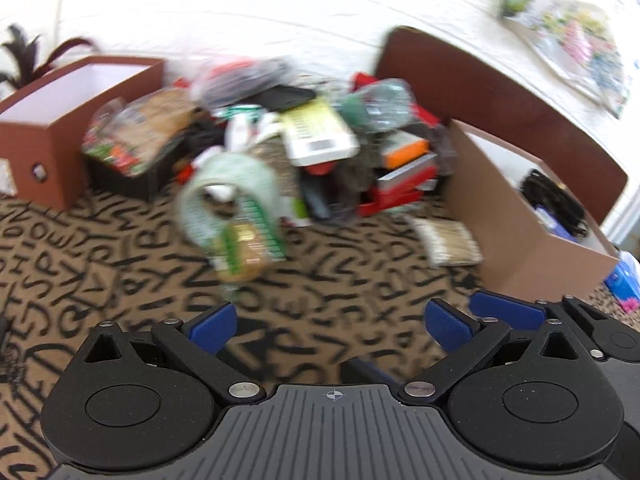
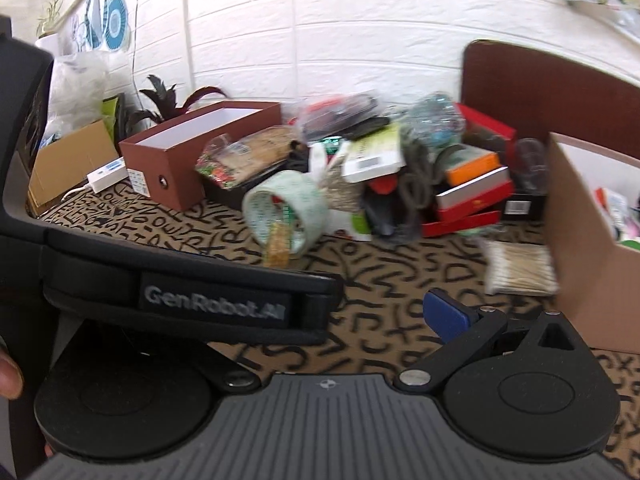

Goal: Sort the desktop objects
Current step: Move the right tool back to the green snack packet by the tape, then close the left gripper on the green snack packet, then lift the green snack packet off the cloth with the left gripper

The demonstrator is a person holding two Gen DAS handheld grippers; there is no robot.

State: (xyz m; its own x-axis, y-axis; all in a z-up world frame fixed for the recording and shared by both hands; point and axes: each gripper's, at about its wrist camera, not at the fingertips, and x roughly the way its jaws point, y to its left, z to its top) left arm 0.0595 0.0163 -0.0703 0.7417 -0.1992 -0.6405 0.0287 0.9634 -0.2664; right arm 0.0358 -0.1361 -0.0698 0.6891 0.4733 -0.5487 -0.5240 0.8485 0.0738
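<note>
Currently, at the left of the left wrist view, an open brown box (image 1: 52, 128) stands on the patterned counter (image 1: 360, 264). Just right of it lies a snack bag (image 1: 132, 132), then a tape roll (image 1: 232, 196) in the middle foreground, standing on edge in front of the pile (image 1: 320, 136) of unsorted objects. A pack of cotton swabs (image 1: 448, 242) lies apart from the pile, near the tan box (image 1: 532, 220) at the right edge, which already holds a dark cable.

Left tongs (image 1: 332, 326): blue pads apart, nothing between them, low over the counter. Right tongs (image 2: 332, 312): the right pad stands wide; the left finger is covered by the left unit's body, so the gap is judged open rather than confirmed.

Hazards:
- The two units sit close together; a reach by either could knock the other.
- The tape roll may roll if nudged rather than gripped squarely.
- Pulling one object from the pile may topple others.

Visibility: both views are motion-blurred; most pile objects cannot be identified, and the tan box's contents are partly cut off.
</note>
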